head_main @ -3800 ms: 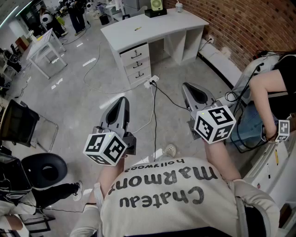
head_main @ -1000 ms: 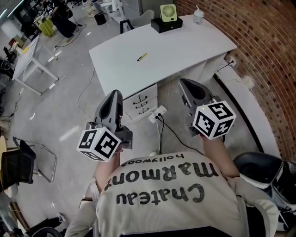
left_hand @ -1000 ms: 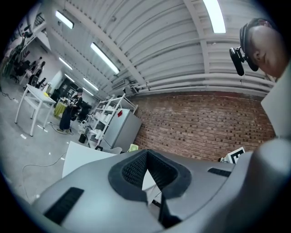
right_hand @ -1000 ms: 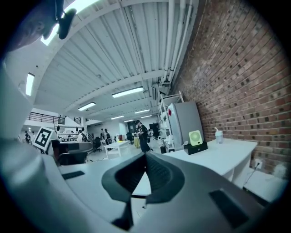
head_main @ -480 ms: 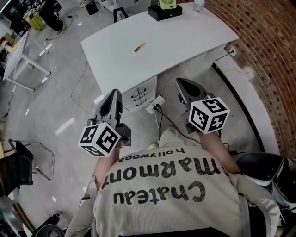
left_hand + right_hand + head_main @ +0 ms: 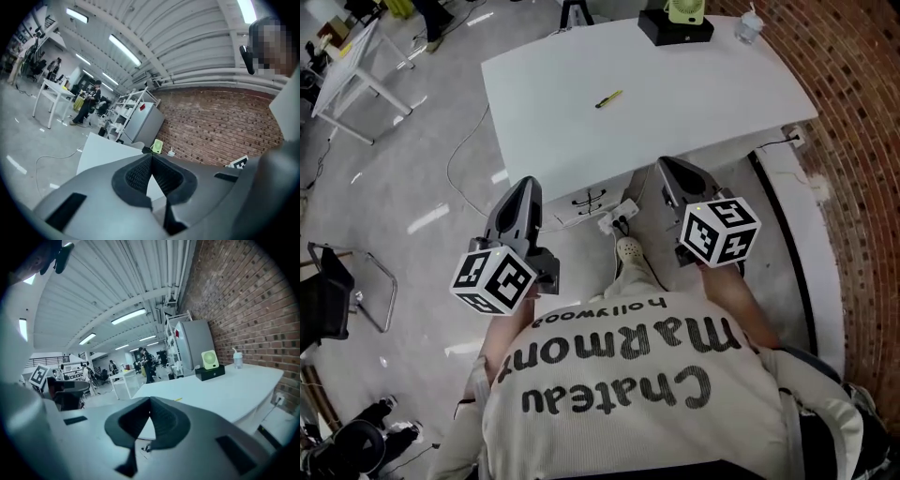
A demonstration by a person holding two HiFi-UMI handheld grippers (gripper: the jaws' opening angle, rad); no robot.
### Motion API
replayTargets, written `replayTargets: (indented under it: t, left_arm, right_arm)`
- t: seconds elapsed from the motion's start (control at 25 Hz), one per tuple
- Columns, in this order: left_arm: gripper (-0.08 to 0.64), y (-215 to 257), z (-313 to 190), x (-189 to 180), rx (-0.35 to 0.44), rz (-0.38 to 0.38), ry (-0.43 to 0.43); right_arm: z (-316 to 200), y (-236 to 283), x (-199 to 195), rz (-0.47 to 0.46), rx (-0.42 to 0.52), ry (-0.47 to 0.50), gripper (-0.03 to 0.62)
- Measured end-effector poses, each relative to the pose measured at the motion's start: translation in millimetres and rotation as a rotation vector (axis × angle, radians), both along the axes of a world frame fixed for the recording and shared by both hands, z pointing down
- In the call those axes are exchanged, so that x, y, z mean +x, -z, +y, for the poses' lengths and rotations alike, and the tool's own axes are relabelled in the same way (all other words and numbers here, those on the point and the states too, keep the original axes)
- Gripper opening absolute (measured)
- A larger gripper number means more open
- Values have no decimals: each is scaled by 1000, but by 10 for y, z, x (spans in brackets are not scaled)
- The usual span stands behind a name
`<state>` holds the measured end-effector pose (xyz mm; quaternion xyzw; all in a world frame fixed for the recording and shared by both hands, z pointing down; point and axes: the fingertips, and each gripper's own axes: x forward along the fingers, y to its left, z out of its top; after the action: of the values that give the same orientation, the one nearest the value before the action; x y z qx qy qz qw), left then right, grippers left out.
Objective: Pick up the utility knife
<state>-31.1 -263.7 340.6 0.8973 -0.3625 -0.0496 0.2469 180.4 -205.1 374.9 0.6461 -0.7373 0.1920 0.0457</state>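
**Both grippers short of the bench, knife untouched**

Edges/room: In the head view the tips of the left gripper and right gripper line up with the near edge of the white bench. The bench top ahead of both is mostly bare. The utility knife, yellow, lies flat on it, well ahead of both jaws. It is ahead-right of the left pair and ahead-left of the right pair, with open surface all round it. At the far edge, beyond the right jaws, are a black box carrying a small fan, and a bottle. A brick wall closes the side outboard of the right jaws. Open floor lies outboard of the left.

Pose: Both grippers are held out in front of the torso, side by side and apart, pointing at the bench.

Jaws: Left pair closed tip to tip, nothing between. Right pair likewise closed and empty.
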Motion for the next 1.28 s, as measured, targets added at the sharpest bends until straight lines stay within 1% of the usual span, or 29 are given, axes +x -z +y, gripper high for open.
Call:
replayTargets:
  t: [0.2, 0.44, 0.56, 0.72, 0.8, 0.96, 1.12, 1.28]
  left_arm:
    - [0, 53, -430, 127, -1, 8, 96]
    - [0, -13, -846, 202, -31, 8, 219]
    - [0, -29, -984, 217, -35, -10, 273]
    - [0, -40, -1065, 134, -54, -48, 370]
    - [0, -56, -1126, 97, -66, -64, 408]
    - [0, -99, -1206, -23, -87, -86, 478]
    - [0, -133, -1253, -126, -101, -105, 541]
    - [0, -164, -1239, -225, -108, -109, 595]
  right_arm:
    - [-625, 36, 297, 15, 2, 77, 3]
    - [-1343, -84, 571, 12, -23, 158, 3]
    - [-1631, -304, 679, 4, -68, 195, 3]
    - [-1975, -700, 754, -33, -152, 245, 3]
    - [-2138, -870, 790, -35, -181, 262, 3]
    - [-2409, -1186, 770, -9, -240, 308, 3]
    - [-2626, -1446, 754, 42, -286, 362, 5]
    - [-2760, -1632, 720, 72, -324, 415, 35]
